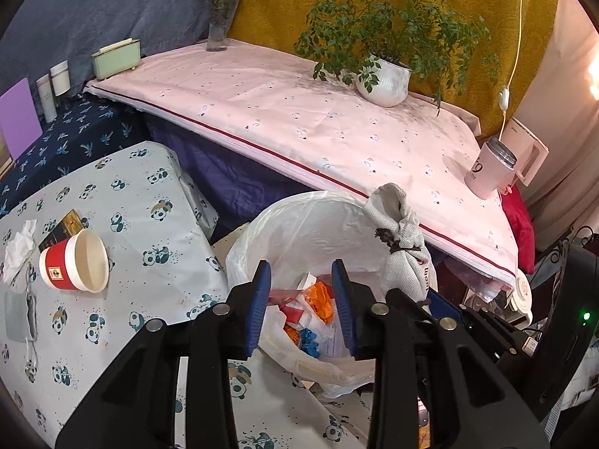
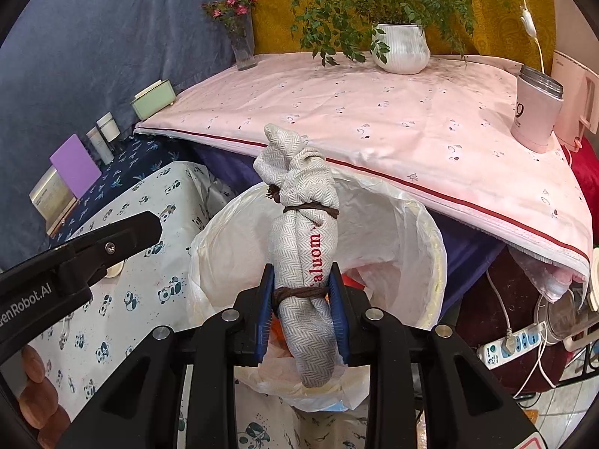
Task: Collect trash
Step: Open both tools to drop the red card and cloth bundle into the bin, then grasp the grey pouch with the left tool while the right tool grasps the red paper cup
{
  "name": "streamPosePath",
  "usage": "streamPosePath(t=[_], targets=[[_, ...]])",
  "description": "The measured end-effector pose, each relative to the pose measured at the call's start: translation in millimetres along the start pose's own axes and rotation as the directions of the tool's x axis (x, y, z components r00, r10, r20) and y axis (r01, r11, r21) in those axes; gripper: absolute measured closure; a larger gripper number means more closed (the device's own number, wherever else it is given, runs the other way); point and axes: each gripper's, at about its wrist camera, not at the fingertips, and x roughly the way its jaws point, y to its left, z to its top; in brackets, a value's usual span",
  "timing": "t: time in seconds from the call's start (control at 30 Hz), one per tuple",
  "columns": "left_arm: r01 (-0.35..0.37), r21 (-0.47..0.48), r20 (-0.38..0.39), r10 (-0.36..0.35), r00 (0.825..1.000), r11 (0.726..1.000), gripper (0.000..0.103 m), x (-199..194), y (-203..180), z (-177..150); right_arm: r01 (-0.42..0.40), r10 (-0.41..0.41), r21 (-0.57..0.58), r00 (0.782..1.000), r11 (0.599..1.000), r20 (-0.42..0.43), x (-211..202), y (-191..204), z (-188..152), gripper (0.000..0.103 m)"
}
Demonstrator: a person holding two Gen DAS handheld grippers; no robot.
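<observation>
- Gripping: right gripper [image 2: 302, 312], blue pads clamped on the lower half of a rolled cloth bundle [image 2: 305, 258], held upright over the mouth of the bin.
- Bundle: grey herringbone fabric, tied with brown cord in two places, red lettering down one side. Judged soft, light and compressible, not fragile; the pads sit at the lower cord wrap, a sound place to hold since the cord stops it sliding.
- Left gripper [image 1: 302, 307]: parted, nothing between the pads, poised just beside the bundle over the same bin.
- Trash bin [image 2: 430, 262]: lined with a thin white plastic bag, already holding orange, red and blue wrappers.
- Low table [image 1: 157, 194]: panda-print cloth; a red paper cup [image 1: 75, 262] on its side, a crumpled tissue [image 1: 17, 250], a face mask [image 1: 20, 316].
- Room: pink-covered surface [image 1: 299, 119] behind, bearing a potted plant [image 1: 383, 82], flower vase [image 1: 219, 22], pink tumbler [image 1: 488, 170]; ochre hanging beyond.
</observation>
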Motion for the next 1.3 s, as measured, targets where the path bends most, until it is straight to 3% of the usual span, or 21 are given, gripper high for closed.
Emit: streamPosePath(t=[0.13, 0.2, 0.27, 0.5, 0.67, 1.03, 1.3], targets=[[-0.01, -0.016, 0.005, 0.01, 1.0, 1.0, 0.064, -1.8, 7.4, -0.9, 0.001, -0.001, 0.006, 1.0, 1.0, 0.008, 1.1, 2.2, 1.9, 0.07], [-0.018, -0.028, 0.009, 0.018, 1.0, 0.999, 0.059, -3.3, 12.4, -1.4, 0.001, -0.001, 0.006, 1.0, 1.0, 0.021, -0.9, 4.0, 2.8, 0.059], [-0.028, -0.045, 0.019, 0.029, 0.999, 0.999, 0.049, -5.9, 18.0, -2.2, 0.003, -0.003, 0.005, 0.999, 1.0, 0.032, -2.8, 6.1, 4.3, 0.055], [-0.057, -0.093, 0.026, 0.06, 0.998, 0.994, 0.049, -15.3, 44.6, -6.5, -0.027, 0.028, -0.024, 0.999, 0.999, 0.039, -5.9, 26.1, 7.2, 0.055], [-0.102, -0.154, 0.031, 0.108, 0.994, 0.983, 0.043, -25.5, 76.1, -14.3, -0.056, 0.058, -0.064, 0.998, 0.996, 0.031, -5.1, 51.3, 6.8, 0.055], [-0.214, -0.316, 0.023, 0.233, 0.972, 0.924, 0.035, -54.9, 161.6, -35.7, -0.133, 0.134, -0.166, 0.991, 0.977, -0.007, 1.3, 124.3, -2.2, 0.055], [-0.302, -0.4, 0.001, 0.33, 0.944, 0.865, 0.02, -72.9, 219.1, -57.0, -0.183, 0.178, -0.22, 0.983, 0.958, -0.044, 11.3, 173.1, -10.8, 0.054]])
